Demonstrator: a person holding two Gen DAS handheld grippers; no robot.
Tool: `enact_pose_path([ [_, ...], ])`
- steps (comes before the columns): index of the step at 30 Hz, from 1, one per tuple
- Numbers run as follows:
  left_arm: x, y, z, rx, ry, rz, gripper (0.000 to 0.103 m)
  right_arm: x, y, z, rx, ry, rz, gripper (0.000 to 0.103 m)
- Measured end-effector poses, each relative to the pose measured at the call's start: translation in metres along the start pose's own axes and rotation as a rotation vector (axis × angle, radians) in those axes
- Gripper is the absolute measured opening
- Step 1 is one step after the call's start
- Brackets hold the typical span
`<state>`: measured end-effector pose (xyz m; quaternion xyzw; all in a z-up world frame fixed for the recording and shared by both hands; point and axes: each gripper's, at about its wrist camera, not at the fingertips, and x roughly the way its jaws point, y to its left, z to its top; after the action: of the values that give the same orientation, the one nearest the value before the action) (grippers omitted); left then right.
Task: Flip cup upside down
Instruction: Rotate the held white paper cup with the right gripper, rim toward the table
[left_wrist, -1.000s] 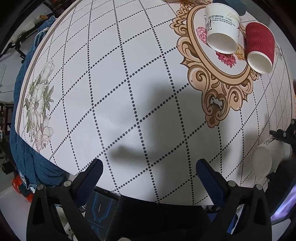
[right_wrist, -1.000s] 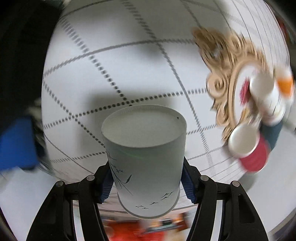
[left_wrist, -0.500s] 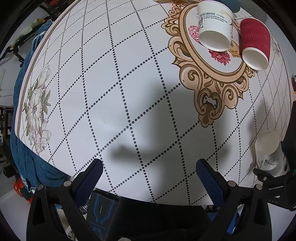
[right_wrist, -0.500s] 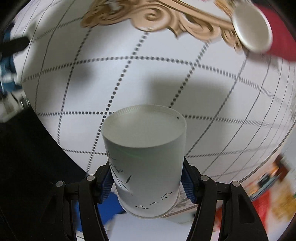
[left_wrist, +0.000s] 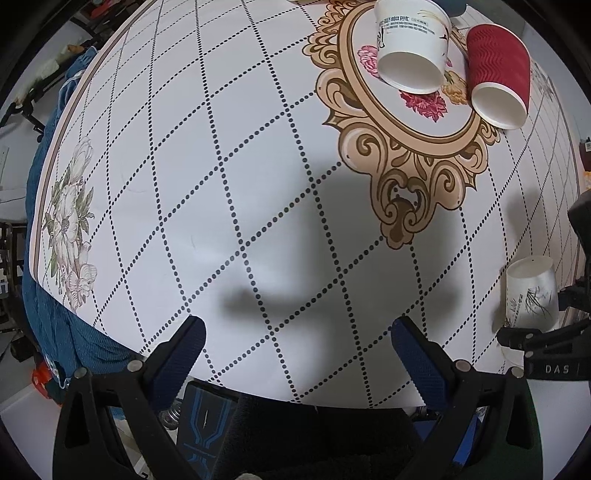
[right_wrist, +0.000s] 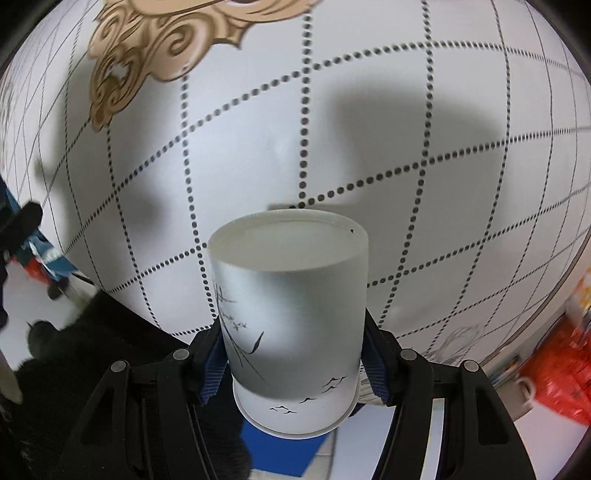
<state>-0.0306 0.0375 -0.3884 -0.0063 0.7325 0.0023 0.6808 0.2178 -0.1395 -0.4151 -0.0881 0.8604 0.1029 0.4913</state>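
Note:
My right gripper is shut on a white paper cup with ink bird and reed drawings. The cup's closed base points away from the camera and its rim is nearest the fingers. It also shows in the left wrist view at the right edge, base up, rim down by the near table edge, held by the right gripper. My left gripper is open and empty over the near part of the table.
The table has a white cloth with a dotted diamond grid and a gold ornate medallion. A white printed cup and a red ribbed cup lie on their sides on the medallion. A blue cloth hangs at the left edge.
The right gripper has rotated with the cup, so the cup's base now points up and it sits lower near the table's right front. The left gripper has barely moved.

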Motion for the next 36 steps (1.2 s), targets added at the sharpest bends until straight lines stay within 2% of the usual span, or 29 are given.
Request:
enact_pose_path([
  [6, 0.001, -0.004, 0.003, 0.004, 0.001, 0.003, 0.103, -0.017, -0.021, 0.022, 0.034, -0.006, 0.005, 0.068],
  [8, 0.003, 0.0, 0.006, 0.008, 0.003, 0.003, 0.103, -0.027, -0.027, 0.033, 0.037, -0.021, -0.001, 0.072],
  [13, 0.006, -0.004, 0.009, 0.02, 0.006, 0.007, 0.103, -0.061, -0.043, 0.05, 0.038, -0.07, -0.012, 0.073],
  [16, 0.005, -0.008, 0.009, 0.028, 0.005, 0.009, 0.103, -0.077, -0.029, 0.06, 0.037, -0.08, -0.023, 0.071],
  [17, 0.004, -0.01, 0.01, 0.032, 0.004, 0.011, 0.103, -0.083, -0.029, 0.061, 0.039, -0.087, -0.026, 0.067],
  [18, 0.003, -0.012, 0.01, 0.034, 0.004, 0.012, 0.103, -0.086, -0.026, 0.058, 0.04, -0.092, -0.026, 0.063],
  [19, 0.001, -0.014, 0.011, 0.035, 0.003, 0.013, 0.103, -0.09, -0.028, 0.058, 0.041, -0.099, -0.027, 0.063],
  [20, 0.001, -0.016, 0.011, 0.038, 0.003, 0.014, 0.103, -0.085, -0.015, 0.041, 0.043, -0.11, -0.027, 0.063],
  [24, -0.006, -0.023, 0.014, 0.049, 0.004, 0.016, 0.103, -0.096, -0.008, 0.016, 0.059, -0.152, -0.006, 0.063],
  [26, -0.008, -0.029, 0.016, 0.055, 0.005, 0.015, 0.103, -0.107, -0.012, -0.004, 0.082, -0.194, 0.013, 0.063],
  [30, -0.01, -0.037, 0.021, 0.068, 0.006, 0.016, 0.103, -0.133, -0.021, -0.019, 0.132, -0.32, 0.041, 0.062],
  [36, -0.016, -0.064, 0.036, 0.091, 0.004, 0.013, 0.103, -0.164, -0.031, -0.055, 0.238, -0.601, 0.05, 0.062],
])
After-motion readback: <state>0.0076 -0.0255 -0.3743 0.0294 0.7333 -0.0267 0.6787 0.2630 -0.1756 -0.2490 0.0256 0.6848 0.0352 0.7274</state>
